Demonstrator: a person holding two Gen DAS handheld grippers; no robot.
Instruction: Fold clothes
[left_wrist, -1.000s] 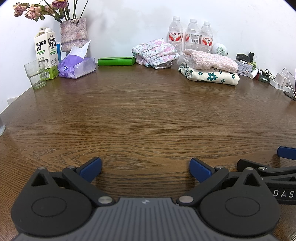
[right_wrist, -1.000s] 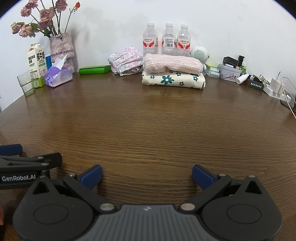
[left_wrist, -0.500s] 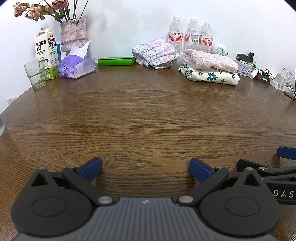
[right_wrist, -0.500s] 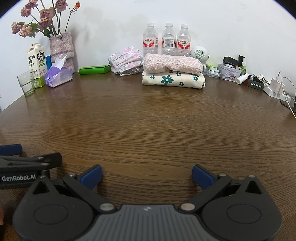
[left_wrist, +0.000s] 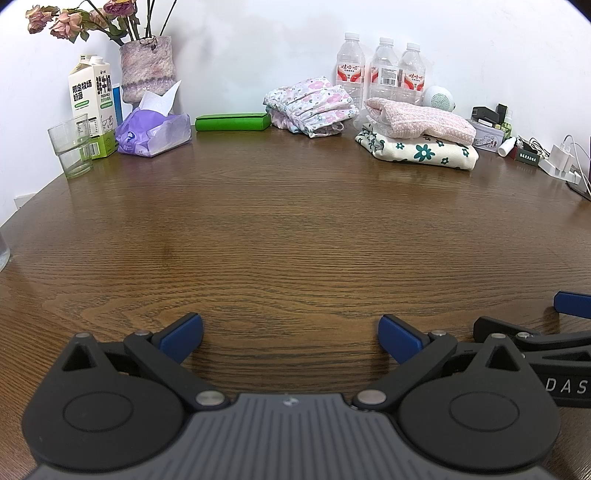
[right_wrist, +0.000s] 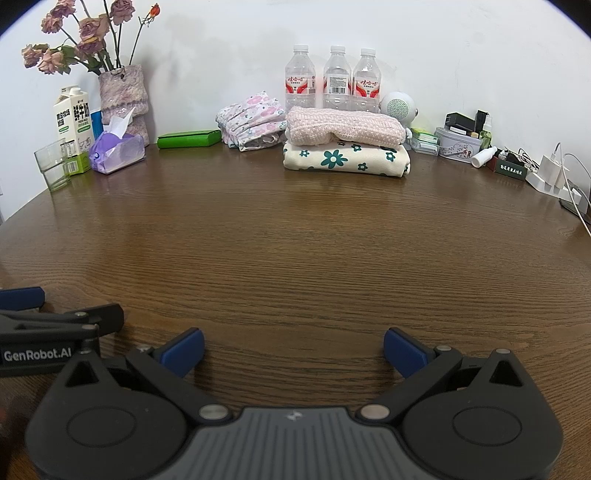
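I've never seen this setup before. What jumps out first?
Both grippers, left and right, sit open and empty over the bare near part of the brown table. At the far edge, a pink knit lies on a flowered cloth, beside a floral bundle.

Three folded garments lie at the far edge of the desk (right_wrist: 295, 240), against the wall. A pink knit (right_wrist: 345, 126) rests flat on a cream cloth with teal flowers (right_wrist: 345, 159). Just left of that stack sits a pink-flowered white bundle (right_wrist: 253, 123), folded and slightly rumpled.
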